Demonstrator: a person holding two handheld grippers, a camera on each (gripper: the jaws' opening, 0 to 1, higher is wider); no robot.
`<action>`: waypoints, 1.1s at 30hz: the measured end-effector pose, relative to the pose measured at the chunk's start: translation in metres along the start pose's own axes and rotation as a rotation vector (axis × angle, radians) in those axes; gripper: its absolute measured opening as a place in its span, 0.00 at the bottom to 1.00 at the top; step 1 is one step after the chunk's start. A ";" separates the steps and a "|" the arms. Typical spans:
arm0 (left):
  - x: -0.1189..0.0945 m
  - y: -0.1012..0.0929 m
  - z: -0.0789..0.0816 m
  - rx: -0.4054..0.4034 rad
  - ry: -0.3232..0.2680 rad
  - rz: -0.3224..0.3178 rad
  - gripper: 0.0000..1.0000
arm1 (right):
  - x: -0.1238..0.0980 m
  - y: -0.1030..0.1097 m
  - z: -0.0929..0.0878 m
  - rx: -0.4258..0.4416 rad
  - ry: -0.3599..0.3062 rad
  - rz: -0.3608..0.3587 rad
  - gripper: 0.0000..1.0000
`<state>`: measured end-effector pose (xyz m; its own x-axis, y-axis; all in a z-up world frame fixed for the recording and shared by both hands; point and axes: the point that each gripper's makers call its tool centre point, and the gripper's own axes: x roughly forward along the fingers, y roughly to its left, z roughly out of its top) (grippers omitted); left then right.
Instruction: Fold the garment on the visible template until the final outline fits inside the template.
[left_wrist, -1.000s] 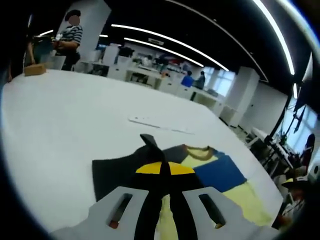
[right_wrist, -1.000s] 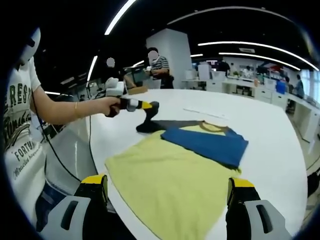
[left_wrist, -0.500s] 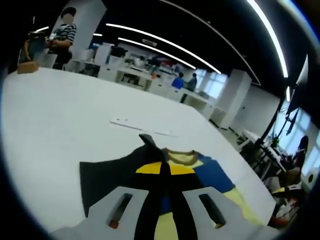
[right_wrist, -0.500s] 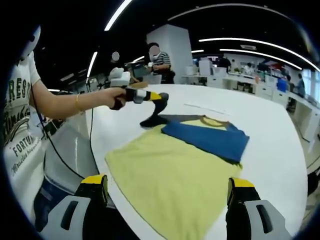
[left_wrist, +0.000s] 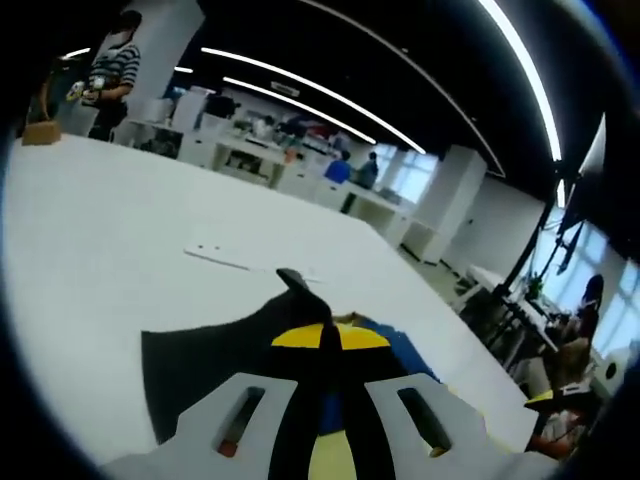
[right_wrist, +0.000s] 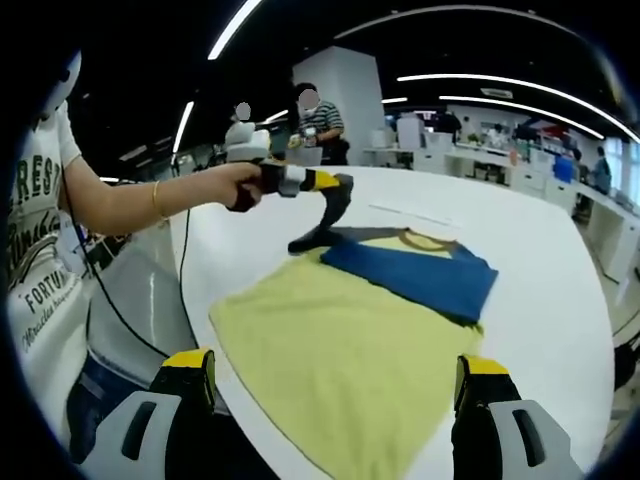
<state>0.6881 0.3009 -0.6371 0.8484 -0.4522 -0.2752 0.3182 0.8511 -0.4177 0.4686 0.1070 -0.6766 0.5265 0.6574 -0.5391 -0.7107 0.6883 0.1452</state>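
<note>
A: Where is the yellow, blue and dark grey cloth garment (right_wrist: 370, 320)?

B: Spread on the white table (right_wrist: 540, 260). The left gripper (right_wrist: 335, 190) is clamped on its grey sleeve (right_wrist: 318, 232), lifting it.

A: And the right gripper (right_wrist: 335, 400)?

B: Jaws wide apart, holding nothing.

The left gripper (left_wrist: 330, 335), with grey plastic jaws tipped yellow and black, rises from the bottom of the left gripper view, its jaws pressed together on a dark grey fabric sleeve (left_wrist: 225, 345) of the garment. A pinched point of that cloth sticks up past the tips. Beside the jaws, blue fabric (left_wrist: 405, 355) and a strip of pale yellow fabric (left_wrist: 330, 462) lie on the broad white bench (left_wrist: 100, 240). A thin white strip (left_wrist: 225, 255) lies flat farther off on the bench. A person in a striped top (left_wrist: 110, 65) stands at the far edge.
</note>
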 end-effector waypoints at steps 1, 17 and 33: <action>0.001 -0.003 0.000 0.000 0.000 -0.006 0.00 | 0.000 0.000 0.000 0.000 0.001 0.000 0.99; 0.025 -0.042 -0.007 -0.001 0.014 -0.089 0.00 | 0.000 -0.002 -0.009 0.014 0.021 -0.005 0.99; 0.044 -0.088 -0.017 0.062 0.047 -0.194 0.00 | 0.003 -0.006 -0.017 0.034 0.030 -0.009 0.99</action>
<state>0.6903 0.2017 -0.6276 0.7487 -0.6198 -0.2352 0.5001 0.7609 -0.4133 0.4659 0.0996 -0.6930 0.5182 0.6418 -0.5653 -0.6892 0.7047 0.1683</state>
